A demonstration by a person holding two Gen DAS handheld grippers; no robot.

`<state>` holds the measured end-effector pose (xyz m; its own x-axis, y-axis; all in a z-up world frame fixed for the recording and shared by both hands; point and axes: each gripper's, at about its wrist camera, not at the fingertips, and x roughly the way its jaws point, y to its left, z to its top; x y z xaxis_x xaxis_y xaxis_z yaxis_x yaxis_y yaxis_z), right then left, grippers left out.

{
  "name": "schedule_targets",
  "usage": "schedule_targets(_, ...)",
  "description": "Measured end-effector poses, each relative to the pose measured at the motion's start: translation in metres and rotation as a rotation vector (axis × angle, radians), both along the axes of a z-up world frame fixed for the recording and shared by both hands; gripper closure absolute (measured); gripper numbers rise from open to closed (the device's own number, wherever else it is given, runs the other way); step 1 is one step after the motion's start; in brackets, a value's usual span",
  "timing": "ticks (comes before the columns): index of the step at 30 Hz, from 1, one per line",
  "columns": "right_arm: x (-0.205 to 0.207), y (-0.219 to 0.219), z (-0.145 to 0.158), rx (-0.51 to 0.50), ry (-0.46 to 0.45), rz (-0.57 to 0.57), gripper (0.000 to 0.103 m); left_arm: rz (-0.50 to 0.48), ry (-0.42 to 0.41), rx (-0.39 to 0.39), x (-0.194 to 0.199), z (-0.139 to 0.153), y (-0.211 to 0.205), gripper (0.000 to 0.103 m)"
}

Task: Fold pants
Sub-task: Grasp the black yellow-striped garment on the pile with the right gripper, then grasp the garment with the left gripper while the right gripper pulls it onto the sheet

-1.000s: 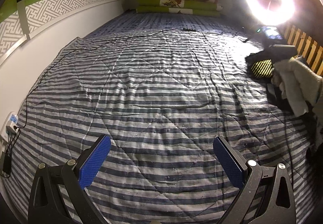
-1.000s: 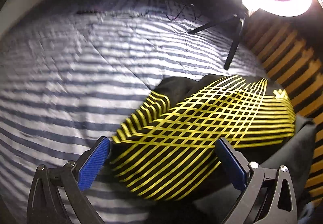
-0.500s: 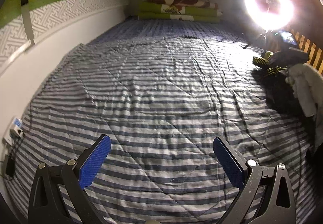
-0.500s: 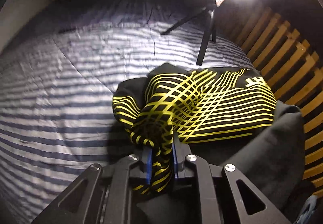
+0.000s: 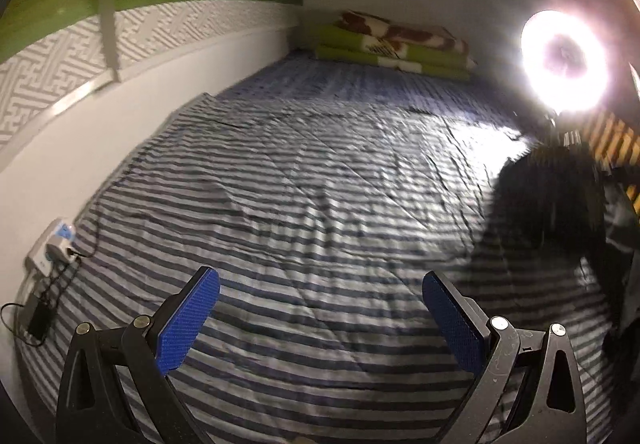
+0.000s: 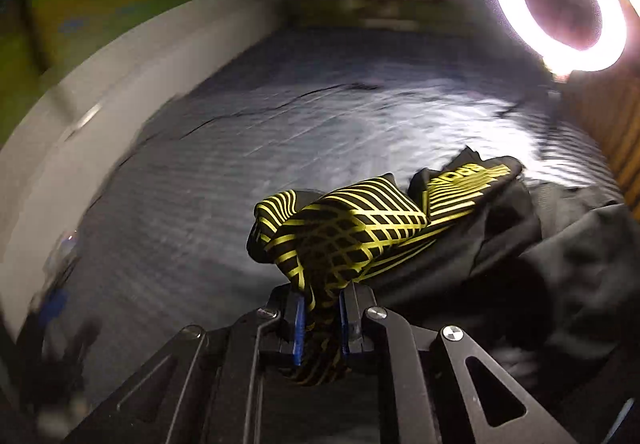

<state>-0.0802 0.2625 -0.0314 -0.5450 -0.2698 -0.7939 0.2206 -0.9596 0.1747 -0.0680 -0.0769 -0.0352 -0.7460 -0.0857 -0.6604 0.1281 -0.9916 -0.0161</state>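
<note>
Here one pair of black pants (image 6: 360,228) with yellow lattice lines hangs bunched, pinched in the right tool (image 6: 320,318); left tool (image 5: 320,318) gapes empty over the bed (image 5: 320,184)

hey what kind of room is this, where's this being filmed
Most likely a bedroom, set up for recording. A striped quilt covers a wide sleeping platform, folded blankets are stacked at the far wall, and a lit ring light stands at the right edge.
</note>
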Motion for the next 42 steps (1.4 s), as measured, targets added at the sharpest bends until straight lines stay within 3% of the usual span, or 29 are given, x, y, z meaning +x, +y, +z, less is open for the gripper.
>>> schedule_targets(6,0.087,-0.072,-0.05,-0.077,-0.119,0.175,0.092,0.026,0.03,0.021,0.016,0.012,-0.036,0.0)
schedule_targets(12,0.146,-0.095,-0.091,-0.121,-0.196,0.23,0.092,-0.014,0.007,0.019,0.026,0.005,-0.038,0.0)
schedule_targets(18,0.19,-0.117,-0.095,-0.057,-0.173,0.27,0.088,-0.106,-0.073,0.045,0.02,-0.013,-0.014,0.0)
schedule_targets(19,0.196,-0.116,-0.093,-0.037,-0.164,0.262,0.085,-0.129,-0.083,0.043,0.019,-0.016,-0.007,0.0)
schedule_targets(20,0.202,-0.108,-0.088,-0.024,-0.151,0.251,0.073,-0.161,-0.098,0.046,0.02,-0.02,0.002,0.0)
schedule_targets(23,0.216,-0.071,-0.073,-0.084,-0.102,0.172,0.049,-0.227,-0.136,0.031,0.025,-0.034,0.024,0.0)
schedule_targets(27,0.229,-0.007,-0.06,-0.143,-0.044,0.015,0.042,-0.32,-0.249,0.098,0.027,-0.061,0.052,0.0)
schedule_targets(32,0.211,0.04,-0.092,-0.059,-0.105,-0.188,0.042,-0.394,-0.335,0.107,0.026,-0.094,0.091,0.002)
schedule_targets(34,0.199,0.051,-0.109,-0.087,-0.142,-0.228,0.042,-0.387,-0.36,0.112,0.023,-0.104,0.098,0.017)
schedule_targets(36,0.178,0.062,-0.123,-0.16,-0.173,-0.258,0.042,-0.365,-0.388,0.144,0.019,-0.111,0.097,0.049)
schedule_targets(37,0.17,0.064,-0.129,-0.179,-0.179,-0.272,0.042,-0.358,-0.398,0.165,0.017,-0.113,0.097,0.057)
schedule_targets(39,0.151,0.065,-0.138,-0.213,-0.176,-0.298,0.042,-0.324,-0.389,0.163,0.014,-0.114,0.094,0.087)
schedule_targets(41,0.136,0.06,-0.147,-0.241,-0.187,-0.282,0.047,-0.302,-0.37,0.152,0.012,-0.111,0.088,0.097)
schedule_targets(42,0.128,0.057,-0.151,-0.244,-0.202,-0.277,0.058,-0.294,-0.36,0.158,0.011,-0.108,0.082,0.101)
